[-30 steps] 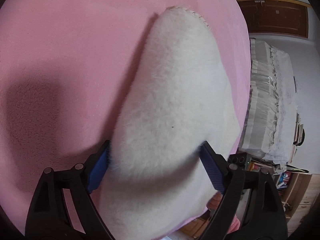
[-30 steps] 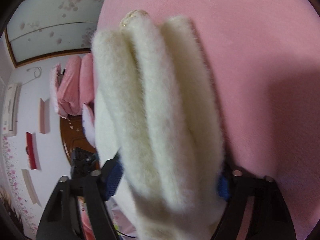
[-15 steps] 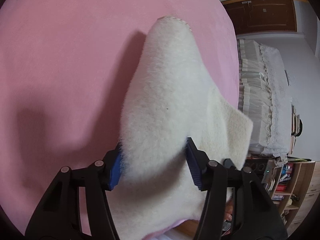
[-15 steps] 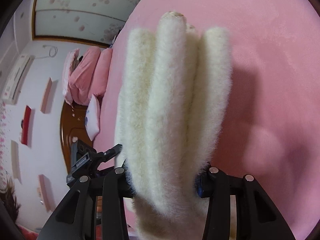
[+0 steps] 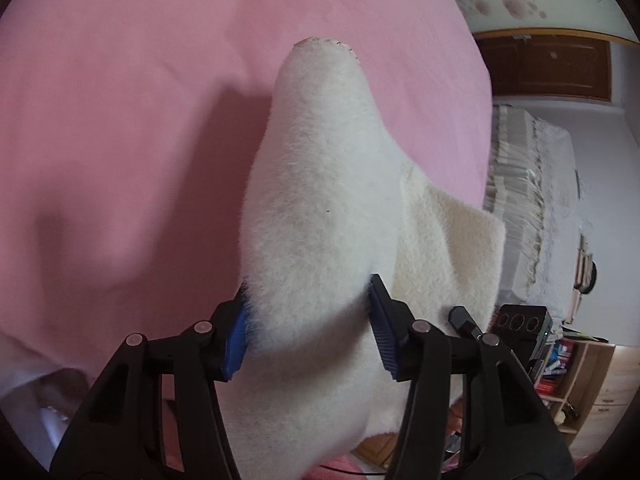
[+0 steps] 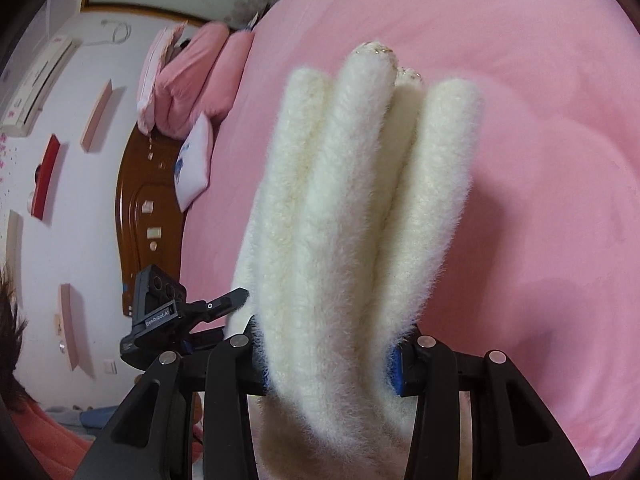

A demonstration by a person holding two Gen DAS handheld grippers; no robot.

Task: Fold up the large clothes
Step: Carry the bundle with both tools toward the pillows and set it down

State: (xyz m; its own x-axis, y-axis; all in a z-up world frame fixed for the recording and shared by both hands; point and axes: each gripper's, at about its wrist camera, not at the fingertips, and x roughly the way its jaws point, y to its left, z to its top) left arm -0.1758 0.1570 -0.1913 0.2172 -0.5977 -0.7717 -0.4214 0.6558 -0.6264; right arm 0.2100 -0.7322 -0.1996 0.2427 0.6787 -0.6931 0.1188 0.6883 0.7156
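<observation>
The left tool (image 5: 310, 326) squeezes a bunch of the fluffy white fleece garment (image 5: 320, 200) at the picture's middle. The right tool (image 6: 328, 360) pinches its thick folds (image 6: 352, 208), over the pink bed (image 6: 540, 160).

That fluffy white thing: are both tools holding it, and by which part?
Yes. The left gripper clamps a bunched fold of the white garment; the right gripper clamps several pleated folds. Which part of the garment cannot be told.

Both grippers are closed in on the fleece (image 5: 320, 208): the left gripper (image 5: 308, 334) on one bunched fold, the right gripper (image 6: 330, 360) on several ridges. The garment is raised higher above the pink bed (image 5: 120, 120).
</observation>
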